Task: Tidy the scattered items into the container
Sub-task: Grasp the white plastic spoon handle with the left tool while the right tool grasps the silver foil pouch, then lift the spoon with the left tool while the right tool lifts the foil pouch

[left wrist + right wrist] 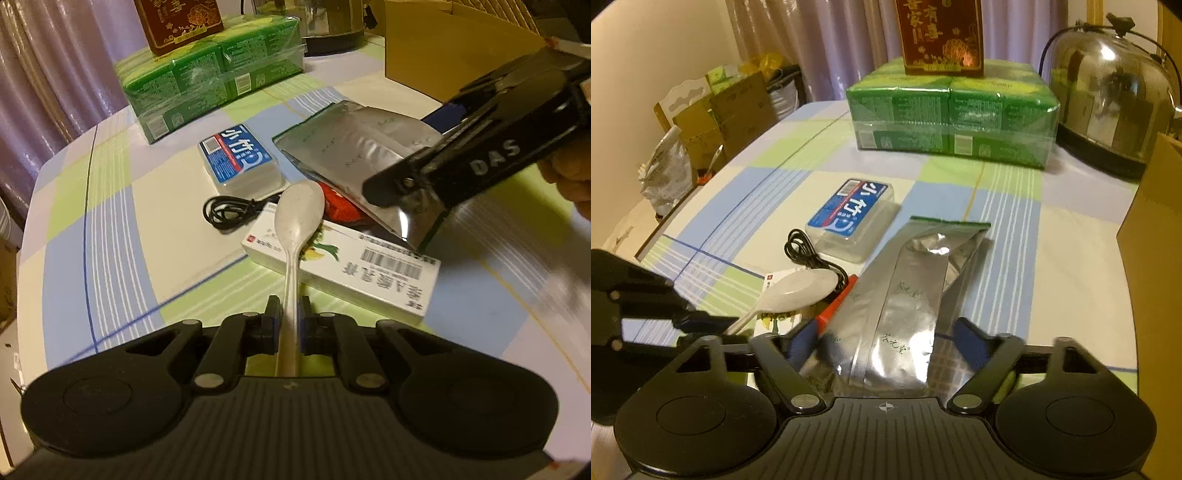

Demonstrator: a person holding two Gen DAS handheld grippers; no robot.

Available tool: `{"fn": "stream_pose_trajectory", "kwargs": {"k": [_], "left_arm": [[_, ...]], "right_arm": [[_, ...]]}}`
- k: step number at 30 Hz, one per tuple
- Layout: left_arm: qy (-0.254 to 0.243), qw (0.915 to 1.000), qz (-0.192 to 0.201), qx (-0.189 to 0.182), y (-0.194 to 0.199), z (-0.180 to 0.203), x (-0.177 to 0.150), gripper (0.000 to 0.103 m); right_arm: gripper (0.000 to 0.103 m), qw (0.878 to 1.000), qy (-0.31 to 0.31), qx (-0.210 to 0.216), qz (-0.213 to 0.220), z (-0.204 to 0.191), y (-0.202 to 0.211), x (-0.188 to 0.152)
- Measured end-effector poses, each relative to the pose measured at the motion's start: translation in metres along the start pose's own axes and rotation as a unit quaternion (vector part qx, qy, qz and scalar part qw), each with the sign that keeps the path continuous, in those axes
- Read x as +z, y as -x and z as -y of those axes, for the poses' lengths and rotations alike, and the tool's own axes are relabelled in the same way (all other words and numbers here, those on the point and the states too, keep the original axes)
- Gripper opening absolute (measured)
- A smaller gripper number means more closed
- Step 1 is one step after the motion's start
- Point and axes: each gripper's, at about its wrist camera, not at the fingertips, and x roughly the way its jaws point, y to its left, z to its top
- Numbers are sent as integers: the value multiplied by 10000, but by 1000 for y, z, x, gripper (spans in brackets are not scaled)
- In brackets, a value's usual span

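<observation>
Left tool (289,314) clamps a white plastic spoon (298,214) by its handle, bowl fwd over a white carton (369,273) w/ barcode. Right tool (886,343), marked "DAS", sits wide open w/ a silver foil pouch (908,295) between its fingers (971,341); grip on it unclear. Pouch is creased, green-edged, faint print. Mid tabletop (1015,236): 1 clear box w/ blue label (849,214), 1 coiled black cable (809,254), 1 red item (340,206) under pouch. Far edge: green multipack (953,125), red box (940,37) atop, steel kettle (1108,96). Cardboard box (443,51) at far right corner.
</observation>
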Motion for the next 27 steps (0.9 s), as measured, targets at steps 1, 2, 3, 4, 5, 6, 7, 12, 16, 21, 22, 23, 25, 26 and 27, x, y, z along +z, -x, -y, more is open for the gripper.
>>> {"fn": "stream_pose_trajectory", "kwargs": {"k": [1,2,3,4,5,6,7,12,16,21,22,23,25,26,27], "left_arm": [[31,10000,-4,-6,2,2,-2,7],[56,10000,-6,-7,3,3,-4,7],[87,10000,-2,-14,5,5,-6,7],[124,9999,3,-33,7,6,-7,7],[157,9999,7,-54,8,7,-9,7],[184,9998,7,-68,10,8,-11,7],[200,9998,6,-81,11,10,-13,7],[190,9997,44,-143,19,18,-18,7],[169,9997,21,-189,22,21,-16,7],[238,9995,62,-175,21,20,-9,10],[230,9996,70,-167,20,20,-7,10],[209,9996,60,-158,19,20,-5,10],[155,9998,27,-131,16,20,-2,11],[129,9998,14,-125,15,20,-1,11],[104,9999,-5,-127,13,20,0,11]], "right_arm": [[52,10000,9,-11,-21,0,0,0],[50,10000,27,-29,-45,0,0,-2],[48,10000,44,-59,-49,0,1,-3],[46,10000,35,-77,-48,1,3,-5],[44,10000,-2,-81,-57,3,6,-7],[43,9999,-41,-71,-69,5,9,-9],[41,9999,-66,-68,-85,7,13,-12],[36,9997,-145,-19,-172,16,42,-33],[40,9997,-71,-163,-173,20,63,-51],[67,9996,-77,-231,-122,19,68,-57],[67,9996,-69,-228,-117,18,67,-56],[67,9997,-62,-221,-114,17,66,-56],[67,9997,-46,-207,-106,16,64,-55],[67,9997,-42,-202,-93,17,63,-54],[67,9998,-39,-199,-85,17,62,-53]]}}
